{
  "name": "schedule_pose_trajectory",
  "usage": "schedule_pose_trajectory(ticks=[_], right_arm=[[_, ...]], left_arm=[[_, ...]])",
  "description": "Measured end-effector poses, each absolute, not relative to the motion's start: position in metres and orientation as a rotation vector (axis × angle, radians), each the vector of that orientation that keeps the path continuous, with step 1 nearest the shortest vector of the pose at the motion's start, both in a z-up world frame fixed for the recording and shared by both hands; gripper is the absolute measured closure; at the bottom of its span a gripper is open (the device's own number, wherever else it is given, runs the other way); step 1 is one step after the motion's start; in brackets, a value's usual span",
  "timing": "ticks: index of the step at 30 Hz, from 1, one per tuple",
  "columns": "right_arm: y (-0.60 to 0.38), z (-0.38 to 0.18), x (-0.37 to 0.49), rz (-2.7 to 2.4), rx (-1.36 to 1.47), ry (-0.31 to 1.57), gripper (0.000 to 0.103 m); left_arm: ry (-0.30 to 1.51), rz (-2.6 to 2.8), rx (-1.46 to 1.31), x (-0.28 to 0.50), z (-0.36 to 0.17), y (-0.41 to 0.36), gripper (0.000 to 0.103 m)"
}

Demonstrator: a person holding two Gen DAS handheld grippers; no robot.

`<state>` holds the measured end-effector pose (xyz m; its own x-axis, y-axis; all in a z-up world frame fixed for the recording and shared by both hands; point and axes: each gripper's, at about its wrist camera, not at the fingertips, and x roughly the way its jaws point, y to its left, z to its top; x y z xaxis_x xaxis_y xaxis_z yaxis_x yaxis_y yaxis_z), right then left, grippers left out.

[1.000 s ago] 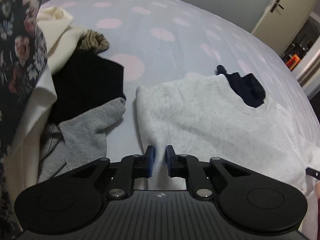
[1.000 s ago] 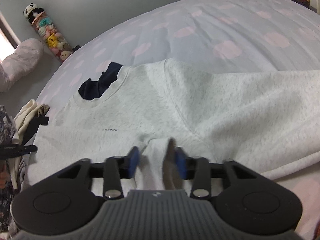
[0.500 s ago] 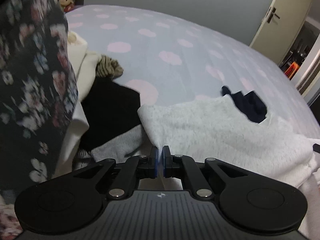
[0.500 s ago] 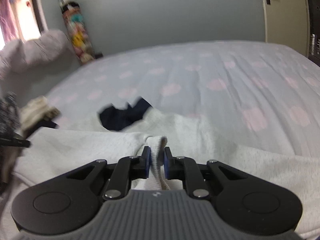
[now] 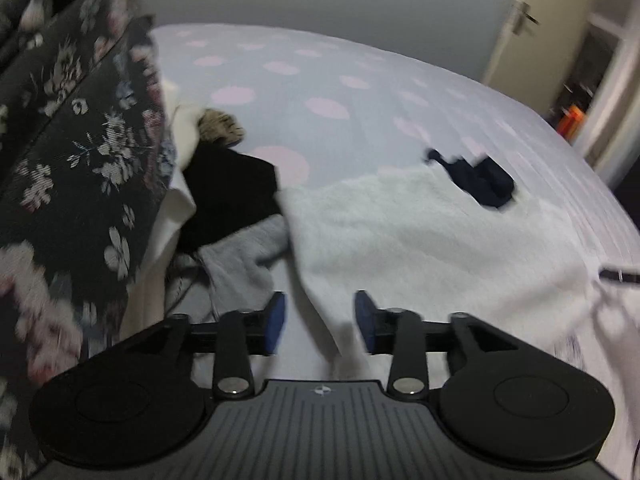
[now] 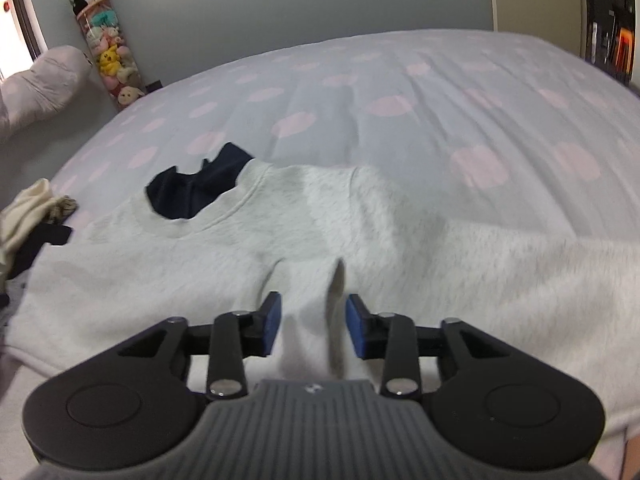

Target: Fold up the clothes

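A light grey sweatshirt (image 6: 360,240) lies spread on the bed, its collar toward the far side with a dark navy garment (image 6: 192,192) showing through the neck opening. In the left wrist view the sweatshirt (image 5: 420,240) has its side edge running between the blue pads. My left gripper (image 5: 320,322) has its jaws opening; the cloth edge lies loose between them, not pressed. My right gripper (image 6: 313,328) is opening too, with a raised fold of the sweatshirt between its pads but free of them.
The bed sheet (image 6: 400,80) is pale with pink dots. A pile of clothes (image 5: 224,208), black, grey and cream, lies left of the sweatshirt, with a dark floral fabric (image 5: 76,160) hanging at far left. A pillow (image 6: 40,80) and a tube of plush toys (image 6: 108,48) stand at the bed's far corner.
Both grippers were shut on pinched sweatshirt cloth half a second ago and have now opened and let it go. The cloth has dropped back onto the bed and lies flatter.
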<state>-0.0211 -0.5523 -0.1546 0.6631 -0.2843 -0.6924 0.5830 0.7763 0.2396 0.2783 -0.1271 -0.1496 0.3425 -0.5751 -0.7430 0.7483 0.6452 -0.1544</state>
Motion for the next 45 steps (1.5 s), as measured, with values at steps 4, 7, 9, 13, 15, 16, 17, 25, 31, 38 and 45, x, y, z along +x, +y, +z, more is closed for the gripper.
schedule_pose_trajectory(ticks=[4, 7, 9, 13, 15, 16, 17, 25, 31, 38, 45], right_arm=[[-0.541, -0.159, -0.032, -0.493, 0.478, 0.699, 0.058], [-0.539, -0.164, -0.035, -0.494, 0.494, 0.710, 0.058], [-0.539, -0.167, -0.036, -0.494, 0.507, 0.713, 0.058], [-0.541, -0.171, -0.035, -0.492, 0.522, 0.715, 0.058], [-0.543, -0.173, -0.034, -0.480, 0.541, 0.715, 0.056], [-0.544, -0.174, -0.033, -0.475, 0.547, 0.717, 0.054], [-0.544, -0.176, -0.032, -0.473, 0.548, 0.720, 0.054], [-0.542, -0.173, -0.038, -0.517, 0.491, 0.757, 0.099], [-0.545, -0.179, -0.040, -0.540, 0.505, 0.778, 0.100], [-0.544, -0.175, -0.042, -0.519, 0.524, 0.760, 0.093], [-0.541, -0.162, -0.046, -0.486, 0.507, 0.727, 0.075]], left_arm=[[0.793, -0.924, 0.421, 0.245, -0.155, -0.128, 0.061], [0.736, -0.935, 0.551, 0.227, -0.162, -0.134, 0.060], [0.704, -0.934, 0.599, 0.222, -0.165, -0.139, 0.061], [0.686, -0.964, 0.675, 0.224, -0.172, -0.151, 0.071], [0.688, -0.987, 0.720, 0.222, -0.178, -0.156, 0.078], [0.684, -0.997, 0.736, 0.220, -0.181, -0.158, 0.085], [0.669, -1.003, 0.750, 0.216, -0.183, -0.159, 0.090], [0.483, -1.019, 0.951, 0.180, -0.185, -0.135, 0.094], [0.630, -0.929, 0.973, 0.194, -0.198, -0.116, 0.103], [0.735, -0.921, 0.635, 0.222, -0.160, -0.094, 0.096], [0.845, -0.921, 0.319, 0.262, -0.144, -0.119, 0.060]])
